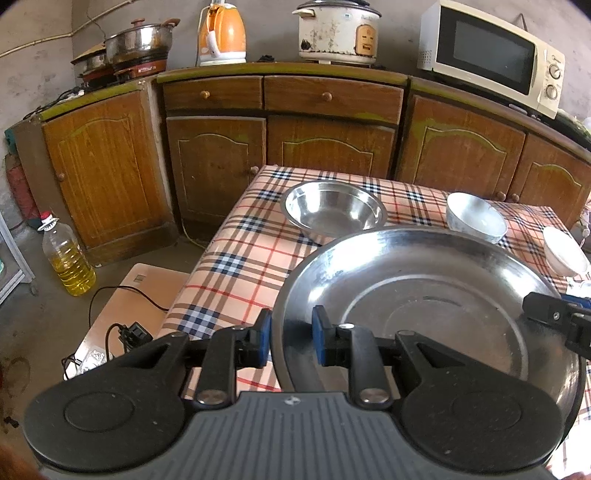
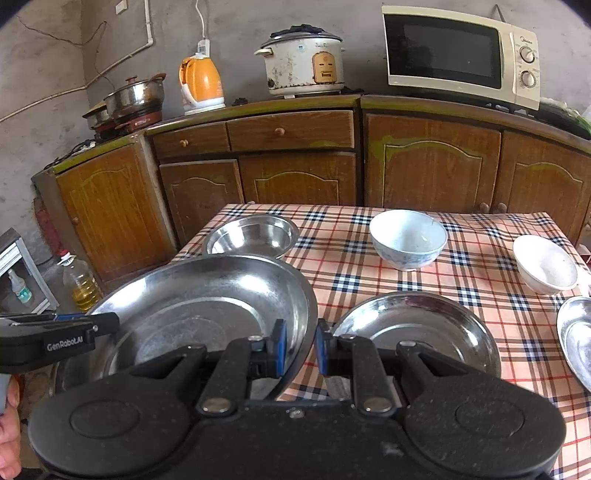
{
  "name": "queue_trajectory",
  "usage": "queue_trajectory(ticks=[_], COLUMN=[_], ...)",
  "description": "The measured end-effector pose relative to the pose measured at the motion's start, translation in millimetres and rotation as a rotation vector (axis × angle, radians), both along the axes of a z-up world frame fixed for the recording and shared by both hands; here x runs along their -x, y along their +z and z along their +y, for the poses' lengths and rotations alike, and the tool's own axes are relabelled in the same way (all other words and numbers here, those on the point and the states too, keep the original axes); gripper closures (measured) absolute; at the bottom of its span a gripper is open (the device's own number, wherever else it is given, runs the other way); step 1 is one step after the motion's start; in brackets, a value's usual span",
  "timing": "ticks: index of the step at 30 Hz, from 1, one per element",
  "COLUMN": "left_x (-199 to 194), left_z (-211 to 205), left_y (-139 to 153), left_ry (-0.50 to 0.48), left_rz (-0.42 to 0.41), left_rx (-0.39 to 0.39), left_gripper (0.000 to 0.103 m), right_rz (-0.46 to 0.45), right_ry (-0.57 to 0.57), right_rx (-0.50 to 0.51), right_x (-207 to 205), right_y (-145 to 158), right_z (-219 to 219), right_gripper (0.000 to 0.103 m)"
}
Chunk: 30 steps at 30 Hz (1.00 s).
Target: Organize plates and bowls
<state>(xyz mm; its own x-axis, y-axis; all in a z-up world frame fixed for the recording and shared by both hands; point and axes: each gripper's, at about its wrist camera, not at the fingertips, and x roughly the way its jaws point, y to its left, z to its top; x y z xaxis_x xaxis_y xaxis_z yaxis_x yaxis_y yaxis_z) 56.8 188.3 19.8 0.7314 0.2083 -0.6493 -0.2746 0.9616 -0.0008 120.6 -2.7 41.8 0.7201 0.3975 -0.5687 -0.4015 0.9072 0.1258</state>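
A large steel plate (image 1: 424, 295) is held between both grippers above the plaid table (image 1: 240, 251). My left gripper (image 1: 291, 338) is shut on its left rim, blue pads on either side of the edge. My right gripper (image 2: 301, 345) is shut on the right rim of the same large plate (image 2: 192, 302). On the table stand a steel bowl (image 2: 251, 236), a blue-and-white bowl (image 2: 408, 238), a white bowl (image 2: 545, 269), a smaller steel plate (image 2: 417, 328), and another steel plate (image 2: 576, 339) cut off at the right edge.
Wooden cabinets (image 1: 332, 147) stand behind the table, carrying a microwave (image 1: 491, 55), a rice cooker (image 1: 338, 33), an orange kettle (image 1: 221, 37) and pots (image 1: 138, 44). On the floor at the left are an oil bottle (image 1: 68, 258) and a cardboard box (image 1: 125, 306) with cables.
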Motion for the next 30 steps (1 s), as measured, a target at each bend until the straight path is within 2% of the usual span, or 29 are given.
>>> queue_trajectory(ticks=[30], left_x=[-8.8], left_z=[-36.6], left_y=[-4.2], left_ry=[-0.069], left_rz=[0.004], left_rx=[0.009], left_gripper=[0.080], right_rz=[-0.024], right_ry=[-0.069], right_rx=[0.025], right_x=[4.0], right_y=[-1.8], right_z=[-39.3], right_gripper=[0.081])
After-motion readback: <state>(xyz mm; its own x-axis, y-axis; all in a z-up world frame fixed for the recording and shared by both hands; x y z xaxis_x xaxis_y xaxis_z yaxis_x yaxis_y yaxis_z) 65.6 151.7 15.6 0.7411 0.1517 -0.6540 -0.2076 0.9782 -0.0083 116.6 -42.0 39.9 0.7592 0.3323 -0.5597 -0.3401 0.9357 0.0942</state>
